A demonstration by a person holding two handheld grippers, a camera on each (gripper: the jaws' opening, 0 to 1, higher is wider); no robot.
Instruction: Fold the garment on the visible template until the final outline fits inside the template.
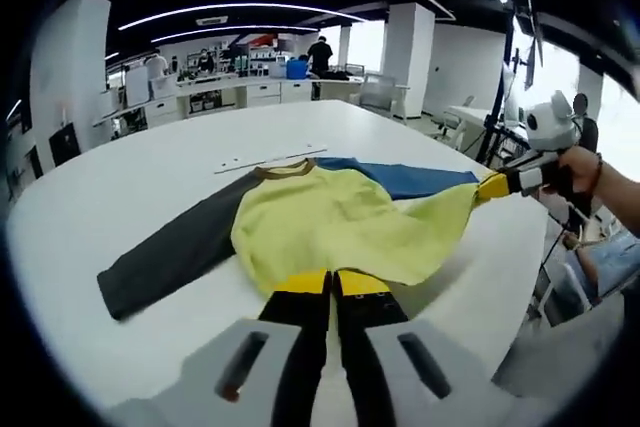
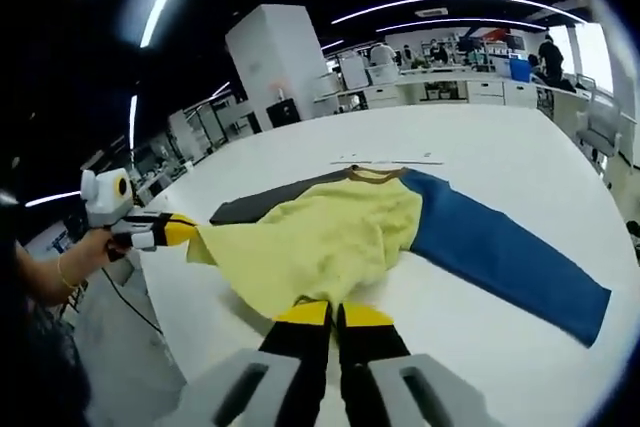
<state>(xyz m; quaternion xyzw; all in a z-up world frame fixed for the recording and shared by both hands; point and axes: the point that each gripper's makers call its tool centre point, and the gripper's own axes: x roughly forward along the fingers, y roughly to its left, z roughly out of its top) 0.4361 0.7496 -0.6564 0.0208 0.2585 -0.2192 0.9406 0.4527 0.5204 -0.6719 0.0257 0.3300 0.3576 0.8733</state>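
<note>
My left gripper (image 1: 332,282), bottom centre of the left gripper view, jaws pressed together on the yellow hem of the garment (image 1: 330,217). My right gripper (image 2: 335,314), bottom centre of the right gripper view, likewise pinches the hem. Garment lies mid-frame on the white table (image 1: 130,187): dark sleeve (image 1: 165,257) lower left, blue sleeve (image 2: 510,252) right. Thin template strip (image 1: 268,158) just beyond the collar.

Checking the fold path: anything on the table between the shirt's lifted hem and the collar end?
Nothing visible. Both hand-held grippers are shut on the yellow shirt hem; the table beyond the collar holds just a flat white strip, lying apart from the shirt.
</note>
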